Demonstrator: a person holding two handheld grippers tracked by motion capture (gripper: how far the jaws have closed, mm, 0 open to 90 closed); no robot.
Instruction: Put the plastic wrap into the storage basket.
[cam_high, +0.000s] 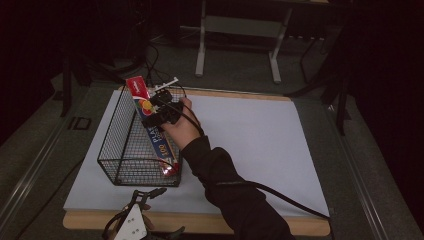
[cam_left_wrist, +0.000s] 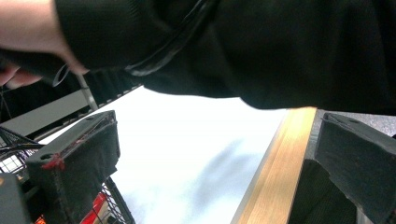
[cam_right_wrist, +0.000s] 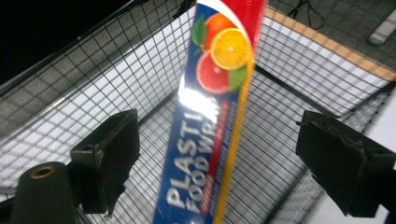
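Observation:
A black wire basket (cam_high: 112, 120) stands on the left part of a white mat (cam_high: 250, 145). A long blue and red plastic food wrap box (cam_high: 161, 144) leans inside it, its red end poking over the far rim. My right gripper (cam_high: 156, 104) hovers over the basket's right side. In the right gripper view its jaws stand open on either side of the box (cam_right_wrist: 210, 140) without touching it, above the basket mesh (cam_right_wrist: 93, 93). My left gripper (cam_high: 167, 211) sits open and empty at the table's front edge, with a dark sleeve (cam_left_wrist: 261, 46) above it.
The table's wooden front edge (cam_high: 200, 223) borders the mat. A cable (cam_high: 285, 197) trails from the right gripper across the mat's near right part. A grey metal stand (cam_high: 240, 30) and floor cables lie beyond the table.

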